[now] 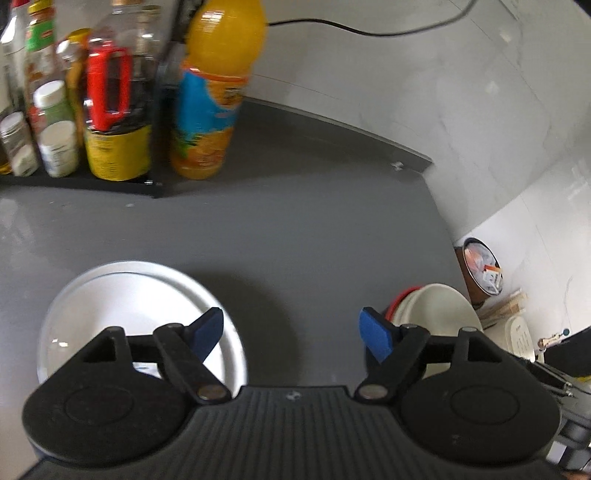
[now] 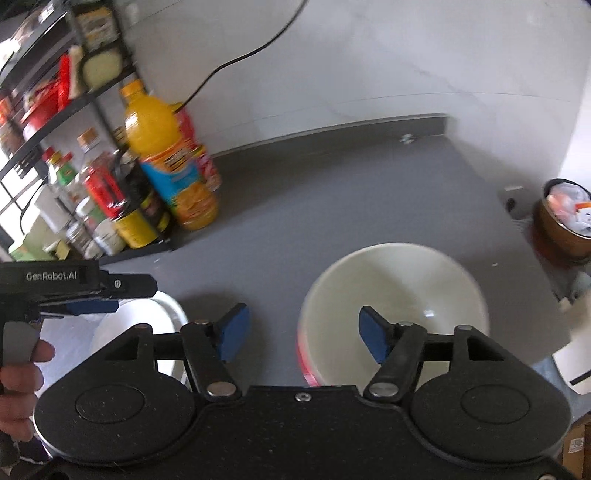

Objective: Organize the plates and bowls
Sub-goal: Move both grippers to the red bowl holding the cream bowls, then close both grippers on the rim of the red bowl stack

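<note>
A white plate (image 1: 122, 306) lies on the grey counter at the lower left of the left wrist view, partly under my left gripper's left finger. My left gripper (image 1: 291, 332) is open and holds nothing. A cream bowl with a red outer band (image 1: 436, 306) sits to its right, near the counter's edge. In the right wrist view the same cream bowl (image 2: 399, 288) lies ahead, its left rim between the blue pads of my right gripper (image 2: 301, 332), which is open. The white plate (image 2: 147, 325) shows at the left under the left gripper (image 2: 92, 304), held by a hand (image 2: 18, 373).
A black rack (image 1: 74, 181) with several bottles and jars stands at the back left, an orange juice bottle (image 1: 210, 99) beside it. A black cable (image 1: 369, 29) runs along the white wall. A brown bin of rubbish (image 2: 565, 221) stands beyond the counter's right edge.
</note>
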### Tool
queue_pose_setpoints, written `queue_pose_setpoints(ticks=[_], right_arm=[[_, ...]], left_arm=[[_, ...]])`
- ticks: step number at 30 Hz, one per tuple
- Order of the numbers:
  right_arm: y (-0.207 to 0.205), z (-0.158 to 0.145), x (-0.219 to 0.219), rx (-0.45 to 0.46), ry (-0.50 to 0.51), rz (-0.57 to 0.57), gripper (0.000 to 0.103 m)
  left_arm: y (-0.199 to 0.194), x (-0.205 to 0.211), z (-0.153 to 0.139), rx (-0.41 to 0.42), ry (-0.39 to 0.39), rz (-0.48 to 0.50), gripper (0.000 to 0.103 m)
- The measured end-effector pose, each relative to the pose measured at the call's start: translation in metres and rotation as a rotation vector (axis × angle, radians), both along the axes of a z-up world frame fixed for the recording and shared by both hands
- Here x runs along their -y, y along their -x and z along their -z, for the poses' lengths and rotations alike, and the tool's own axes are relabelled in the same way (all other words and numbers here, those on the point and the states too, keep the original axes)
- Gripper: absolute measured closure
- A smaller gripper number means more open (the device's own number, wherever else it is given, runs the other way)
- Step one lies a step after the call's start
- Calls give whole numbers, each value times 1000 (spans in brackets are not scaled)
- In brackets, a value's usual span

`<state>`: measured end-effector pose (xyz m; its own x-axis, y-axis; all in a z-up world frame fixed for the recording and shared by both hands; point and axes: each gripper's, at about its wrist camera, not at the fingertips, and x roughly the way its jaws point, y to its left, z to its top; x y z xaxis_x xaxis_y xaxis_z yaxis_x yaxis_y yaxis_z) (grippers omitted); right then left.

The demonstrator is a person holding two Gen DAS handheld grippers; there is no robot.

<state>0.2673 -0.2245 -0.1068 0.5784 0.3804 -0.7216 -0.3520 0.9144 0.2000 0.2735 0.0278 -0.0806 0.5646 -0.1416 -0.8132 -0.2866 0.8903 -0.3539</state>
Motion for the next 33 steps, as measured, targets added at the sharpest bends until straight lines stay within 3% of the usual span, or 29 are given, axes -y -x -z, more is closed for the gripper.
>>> queue_pose_setpoints(ticks=[14, 26, 33], right_arm=[[-39, 21, 76, -41, 4, 101, 35], [-70, 63, 109, -189, -27, 99, 35], [-78, 78, 106, -236, -25, 34, 45]], left_arm=[[-41, 85, 30, -64, 5, 79, 23], [-61, 109, 72, -167, 4, 43, 27], [-70, 121, 87, -208, 38, 34, 48]])
